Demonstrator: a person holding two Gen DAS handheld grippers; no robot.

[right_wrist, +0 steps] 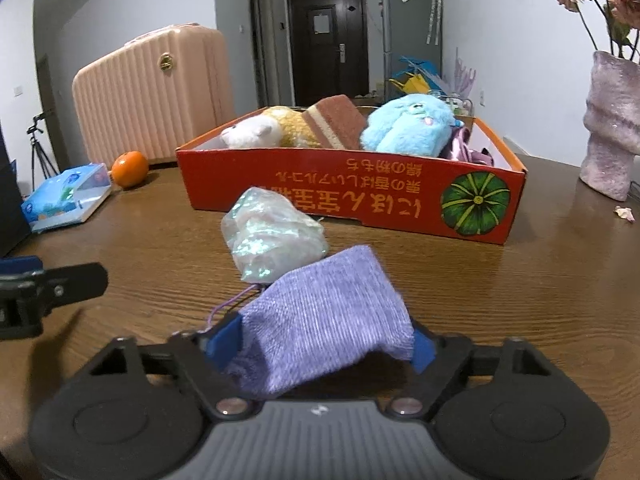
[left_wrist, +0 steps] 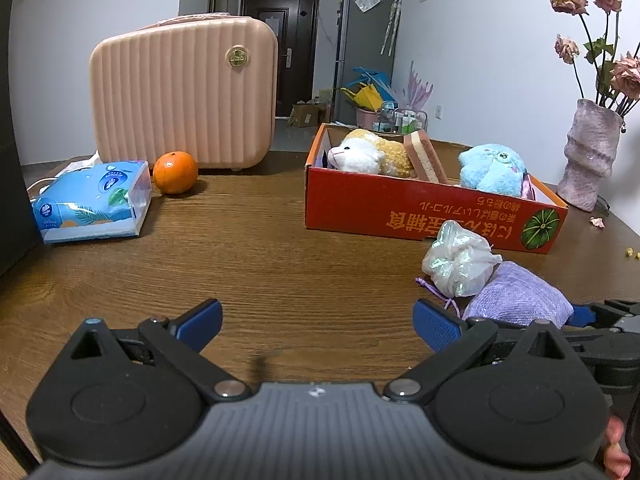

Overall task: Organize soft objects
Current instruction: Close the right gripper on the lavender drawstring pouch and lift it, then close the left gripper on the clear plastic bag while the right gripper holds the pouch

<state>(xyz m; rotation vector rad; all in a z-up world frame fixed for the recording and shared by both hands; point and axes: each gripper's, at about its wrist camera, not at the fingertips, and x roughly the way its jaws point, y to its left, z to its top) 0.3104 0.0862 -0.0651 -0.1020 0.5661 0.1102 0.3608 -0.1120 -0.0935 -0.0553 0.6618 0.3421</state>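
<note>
My right gripper (right_wrist: 320, 344) is shut on a purple knit pouch (right_wrist: 324, 320) just above the wooden table; the pouch also shows in the left wrist view (left_wrist: 520, 300). A crumpled iridescent plastic bag (right_wrist: 272, 240) lies just beyond it, also in the left wrist view (left_wrist: 460, 258). The red cardboard box (right_wrist: 352, 200) behind holds a white-and-yellow plush (right_wrist: 264, 130), a brown sponge-like pad (right_wrist: 336, 120) and a blue plush (right_wrist: 408, 124). My left gripper (left_wrist: 318, 324) is open and empty over the table, left of the pouch.
A pink suitcase (left_wrist: 184, 92), an orange (left_wrist: 175, 172) and a tissue pack (left_wrist: 92, 200) stand at the left of the table. A pink vase with dried roses (left_wrist: 592, 152) stands at the right. The table edge (left_wrist: 624, 228) curves at the far right.
</note>
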